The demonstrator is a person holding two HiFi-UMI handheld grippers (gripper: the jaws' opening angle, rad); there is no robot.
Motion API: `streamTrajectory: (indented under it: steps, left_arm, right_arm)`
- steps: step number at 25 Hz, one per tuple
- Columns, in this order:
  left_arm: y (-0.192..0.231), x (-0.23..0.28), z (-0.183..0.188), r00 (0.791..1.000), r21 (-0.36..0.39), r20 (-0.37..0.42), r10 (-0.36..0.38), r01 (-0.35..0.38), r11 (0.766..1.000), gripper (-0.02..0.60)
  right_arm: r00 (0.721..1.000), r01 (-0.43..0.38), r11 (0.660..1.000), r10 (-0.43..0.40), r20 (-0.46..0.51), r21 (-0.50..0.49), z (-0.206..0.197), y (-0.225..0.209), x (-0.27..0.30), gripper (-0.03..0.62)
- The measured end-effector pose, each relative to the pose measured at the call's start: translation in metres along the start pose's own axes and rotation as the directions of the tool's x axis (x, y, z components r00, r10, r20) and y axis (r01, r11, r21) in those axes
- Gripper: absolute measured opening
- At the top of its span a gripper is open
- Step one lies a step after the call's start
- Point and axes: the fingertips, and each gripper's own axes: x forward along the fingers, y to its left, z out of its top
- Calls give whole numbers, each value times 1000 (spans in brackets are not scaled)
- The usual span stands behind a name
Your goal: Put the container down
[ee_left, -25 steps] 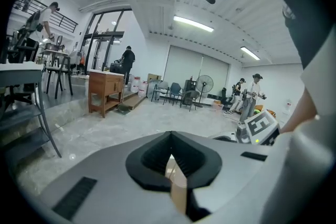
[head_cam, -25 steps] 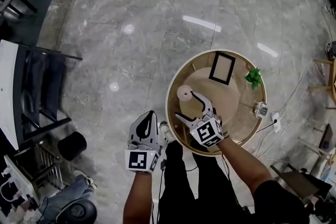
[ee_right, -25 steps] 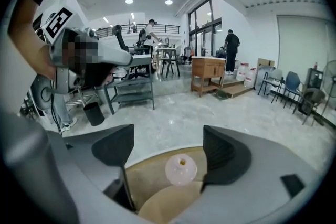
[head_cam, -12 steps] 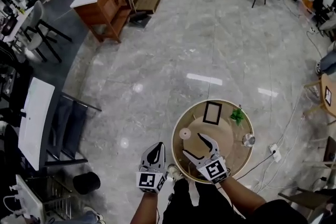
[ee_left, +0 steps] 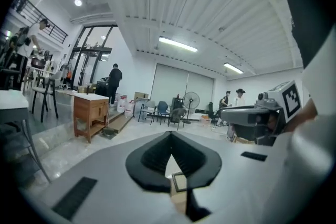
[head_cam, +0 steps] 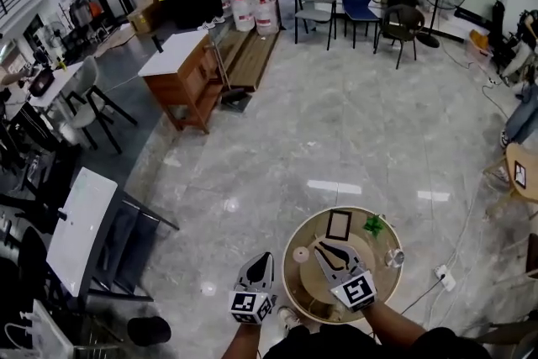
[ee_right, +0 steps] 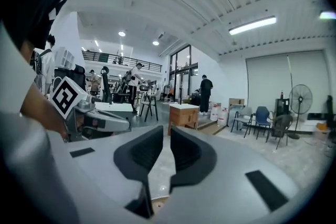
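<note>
The left gripper [ee_left: 169, 138] has its jaws pressed together; the right gripper [ee_right: 166, 135] has jaws that have just been closing and stand narrowly apart, empty. Below them the small white round container [head_cam: 301, 254] sits near the left edge of the round wooden tabletop [head_cam: 290, 287], clear of a black picture frame [head_cam: 339, 224] and a green plant [head_cam: 374, 224]. Beyond, the grey marble floor [head_cam: 336, 113] lies open to a white-topped wooden cabinet [head_cam: 189, 84].

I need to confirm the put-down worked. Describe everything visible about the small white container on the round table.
The white container is small, round from above and plain pale. It appears upright on the left part of the round table as the head view shows it, inside the wooden rim. Only the table seems to touch it; it stands apart from the other items there. Its material and any lid cannot be told at this size.
</note>
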Motion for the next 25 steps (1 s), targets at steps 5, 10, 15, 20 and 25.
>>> streamTrajectory:
  steps: [5, 10, 15, 20, 25]
  left_arm:
    - [-24, -6, 26, 998, -3, 55, -41, 41, 999, -5]
    - [-56, -2, 42, 992, 74, 68, -110, 105, 992, -5]
    - [-59, 4, 62, 987, 130, 93, -130, 117, 985, -5]
    - [-63, 3, 60, 987, 129, 95, -132, 119, 985, -5]
    - [-62, 3, 65, 987, 139, 95, -132, 118, 983, -5]
  right_arm:
    - [999, -3, 997, 7, 52, -76, 37, -6, -20, 0]
    - [998, 19, 992, -12, 61, -123, 50, -14, -38, -2]
    - [994, 56, 991, -45, 96, -119, 60, -20, -42, -2]
    - [989, 71, 993, -57, 133, -97, 60, -28, -44, -2]
    - [986, 91, 993, -79, 150, -69, 67, -34, -41, -2]
